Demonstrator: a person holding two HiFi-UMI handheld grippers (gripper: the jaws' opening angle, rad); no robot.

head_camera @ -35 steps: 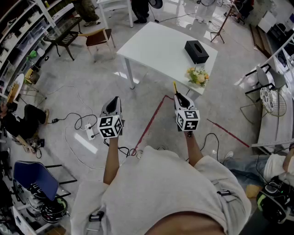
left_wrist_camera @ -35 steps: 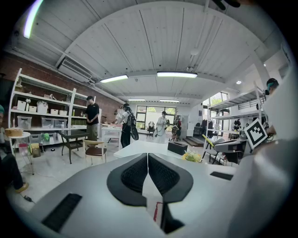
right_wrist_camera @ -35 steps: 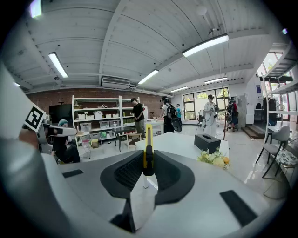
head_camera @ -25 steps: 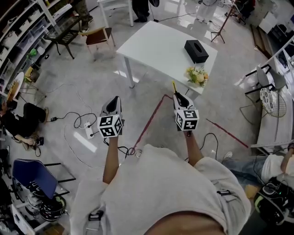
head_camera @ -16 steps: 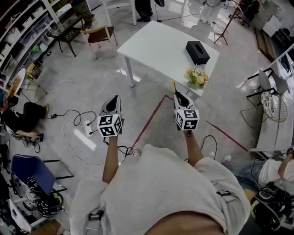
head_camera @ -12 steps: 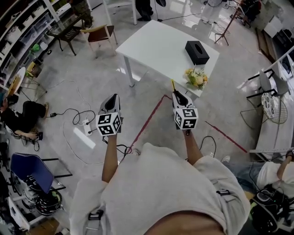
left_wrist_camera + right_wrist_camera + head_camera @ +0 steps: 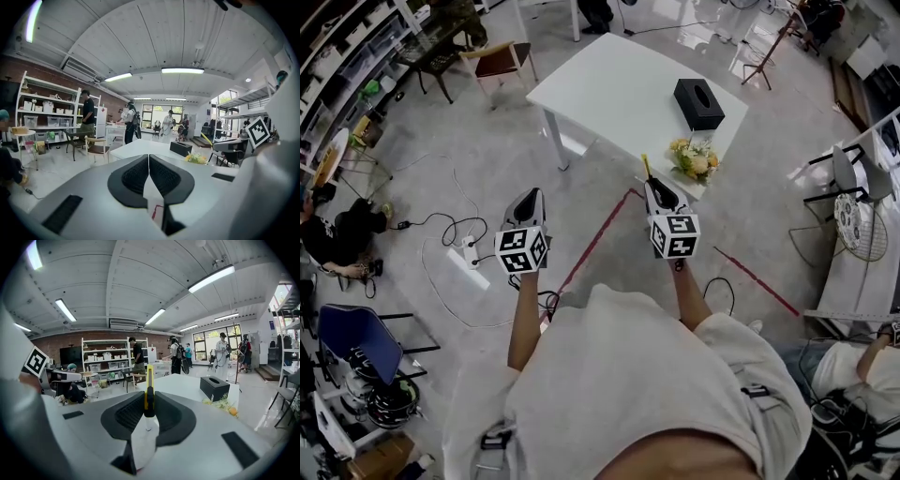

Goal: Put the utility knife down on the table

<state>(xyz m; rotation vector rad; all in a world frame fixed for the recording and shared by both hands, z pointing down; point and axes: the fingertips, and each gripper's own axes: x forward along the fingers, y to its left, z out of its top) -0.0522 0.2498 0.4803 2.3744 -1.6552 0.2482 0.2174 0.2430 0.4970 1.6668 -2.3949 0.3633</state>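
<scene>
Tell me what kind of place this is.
Probably a workshop or lab: open shelving holding storage bins, a power strip with loose cables on the floor, and red tape marking it.

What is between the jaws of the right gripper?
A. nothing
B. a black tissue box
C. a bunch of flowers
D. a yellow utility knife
D: in the right gripper view, the right gripper has its jaws closed on the yellow utility knife, whose tip sticks out beyond them.
</scene>
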